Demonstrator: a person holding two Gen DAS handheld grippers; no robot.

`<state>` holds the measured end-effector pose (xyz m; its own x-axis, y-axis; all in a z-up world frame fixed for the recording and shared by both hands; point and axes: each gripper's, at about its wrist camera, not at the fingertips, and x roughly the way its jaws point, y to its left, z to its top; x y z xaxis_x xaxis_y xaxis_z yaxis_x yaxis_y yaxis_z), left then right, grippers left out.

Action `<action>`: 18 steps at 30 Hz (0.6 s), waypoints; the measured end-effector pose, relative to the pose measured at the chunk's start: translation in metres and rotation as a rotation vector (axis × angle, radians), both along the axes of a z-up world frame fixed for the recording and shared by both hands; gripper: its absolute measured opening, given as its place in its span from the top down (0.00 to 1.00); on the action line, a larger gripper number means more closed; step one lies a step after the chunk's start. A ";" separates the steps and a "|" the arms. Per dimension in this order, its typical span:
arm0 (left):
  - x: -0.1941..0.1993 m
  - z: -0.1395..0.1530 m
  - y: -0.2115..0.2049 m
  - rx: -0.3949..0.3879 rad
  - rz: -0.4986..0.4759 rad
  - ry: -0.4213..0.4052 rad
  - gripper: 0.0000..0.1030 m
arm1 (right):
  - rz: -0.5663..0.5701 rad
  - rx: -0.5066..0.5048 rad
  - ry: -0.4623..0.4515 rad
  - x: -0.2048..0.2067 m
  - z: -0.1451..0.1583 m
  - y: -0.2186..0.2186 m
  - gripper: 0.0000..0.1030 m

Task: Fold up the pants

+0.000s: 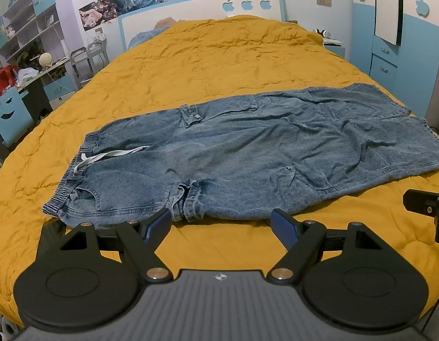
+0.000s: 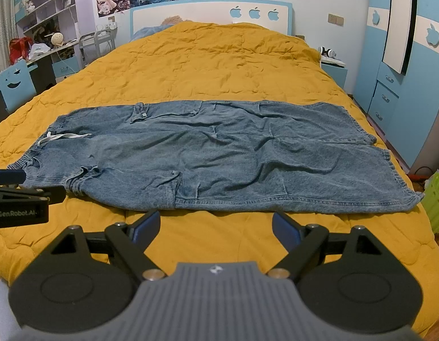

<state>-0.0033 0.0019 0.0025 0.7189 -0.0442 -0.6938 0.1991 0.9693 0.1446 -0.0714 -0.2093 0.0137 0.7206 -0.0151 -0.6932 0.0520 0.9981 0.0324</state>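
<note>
Blue denim pants (image 1: pixel 248 145) lie spread flat across the yellow quilt (image 1: pixel 191 65), waistband with a white drawstring (image 1: pixel 106 156) at the left, leg hems at the right. They also show in the right wrist view (image 2: pixel 219 153). My left gripper (image 1: pixel 221 221) is open and empty, just short of the pants' near edge by the hip. My right gripper (image 2: pixel 216 224) is open and empty, just short of the near leg's edge. The left gripper also shows at the left edge of the right wrist view (image 2: pixel 18 196).
The bed has a white and blue headboard (image 2: pixel 211 14). A desk and shelves (image 1: pixel 29 56) stand at the left, a blue wardrobe (image 2: pixel 412 85) and nightstand (image 2: pixel 333 68) at the right. A green basket (image 2: pixel 438 201) sits on the floor at the right.
</note>
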 end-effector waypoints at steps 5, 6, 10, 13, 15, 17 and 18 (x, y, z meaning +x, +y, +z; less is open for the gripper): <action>-0.002 0.000 -0.001 0.000 0.002 -0.003 0.10 | -0.001 0.000 -0.003 -0.001 0.001 0.001 0.20; -0.002 0.000 -0.001 0.000 0.001 -0.003 0.10 | -0.001 0.000 -0.003 -0.001 0.001 0.001 0.20; -0.002 0.000 -0.001 0.000 0.001 -0.002 0.10 | -0.001 -0.001 -0.003 -0.001 0.001 0.001 0.20; -0.002 0.000 -0.001 -0.001 0.002 -0.003 0.10 | -0.002 0.000 -0.004 -0.002 0.000 0.000 0.20; -0.002 0.000 -0.001 -0.002 0.002 -0.002 0.10 | -0.002 -0.001 -0.004 -0.001 0.000 0.001 0.20; -0.002 -0.001 -0.001 -0.002 0.001 -0.001 0.10 | -0.002 -0.001 -0.003 -0.002 0.000 0.001 0.20; -0.002 -0.001 -0.001 -0.003 0.001 -0.001 0.11 | -0.002 -0.001 -0.004 -0.002 0.000 0.001 0.20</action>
<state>-0.0053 0.0013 0.0019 0.7196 -0.0452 -0.6929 0.1979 0.9699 0.1421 -0.0729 -0.2087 0.0141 0.7230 -0.0168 -0.6906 0.0535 0.9981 0.0318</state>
